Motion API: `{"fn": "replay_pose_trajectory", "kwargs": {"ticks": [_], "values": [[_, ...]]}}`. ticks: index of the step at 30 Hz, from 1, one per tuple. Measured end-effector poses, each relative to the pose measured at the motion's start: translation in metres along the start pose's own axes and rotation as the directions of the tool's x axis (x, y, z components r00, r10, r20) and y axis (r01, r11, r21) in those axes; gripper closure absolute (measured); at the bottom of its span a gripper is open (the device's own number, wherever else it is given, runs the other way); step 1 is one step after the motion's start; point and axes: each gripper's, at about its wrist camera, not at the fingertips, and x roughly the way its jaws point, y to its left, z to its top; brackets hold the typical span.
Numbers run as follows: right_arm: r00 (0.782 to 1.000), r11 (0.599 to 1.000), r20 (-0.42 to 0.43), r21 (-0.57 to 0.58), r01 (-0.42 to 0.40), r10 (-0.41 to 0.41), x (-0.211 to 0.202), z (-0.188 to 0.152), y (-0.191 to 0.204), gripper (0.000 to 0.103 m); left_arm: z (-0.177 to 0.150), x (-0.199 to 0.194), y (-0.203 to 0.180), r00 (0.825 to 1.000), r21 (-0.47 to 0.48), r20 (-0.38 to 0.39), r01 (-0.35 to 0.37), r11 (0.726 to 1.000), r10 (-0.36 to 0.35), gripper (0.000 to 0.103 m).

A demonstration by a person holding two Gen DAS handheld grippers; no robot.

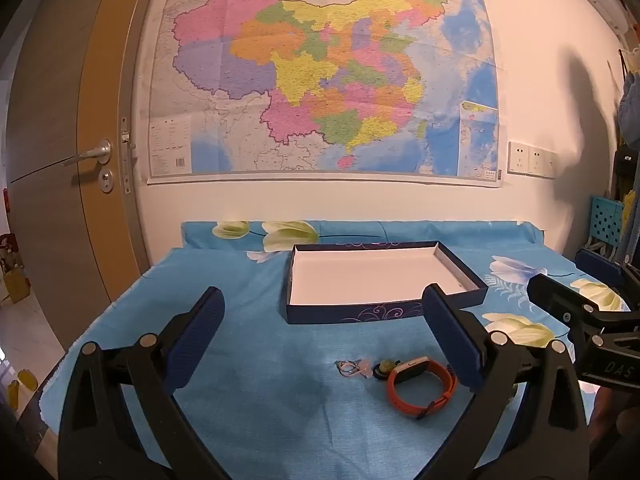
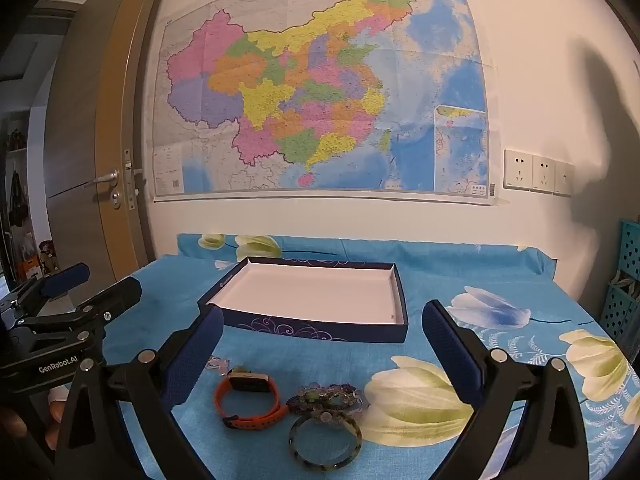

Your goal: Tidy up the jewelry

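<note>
Home bedroom, floral bedsheet [image 2: 500, 280], wall map [image 2: 320, 88], door [image 2: 80, 160]

Watch [image 2: 247, 396] left of bangle [image 2: 325, 439], both on table [image 2: 280, 456] before tray [image 2: 316, 330].

I noted a table draped in a blue floral cloth [image 2: 460, 280]. On it lay a shallow dark-blue box [image 2: 320, 330], white inside, toward the wall. Nearer me lay an orange smartwatch [image 2: 248, 400], a beaded bracelet [image 2: 326, 397] just beside it, a mottled bangle [image 2: 325, 440], and small rings [image 1: 347, 367] left of the watch.
</note>
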Motion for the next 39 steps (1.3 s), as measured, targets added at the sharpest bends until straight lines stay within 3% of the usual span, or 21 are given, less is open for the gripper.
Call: {"fn": "replay_pose_trajectory", "kwargs": {"ticks": [39], "values": [[1.000,1.000,-0.006,0.007,-0.001,0.001,0.0022,0.0006,-0.0040,0.007,0.0012,0.0004,-0.0028,1.000,-0.001,0.000,0.005,1.000,-0.005,0.006]]}}
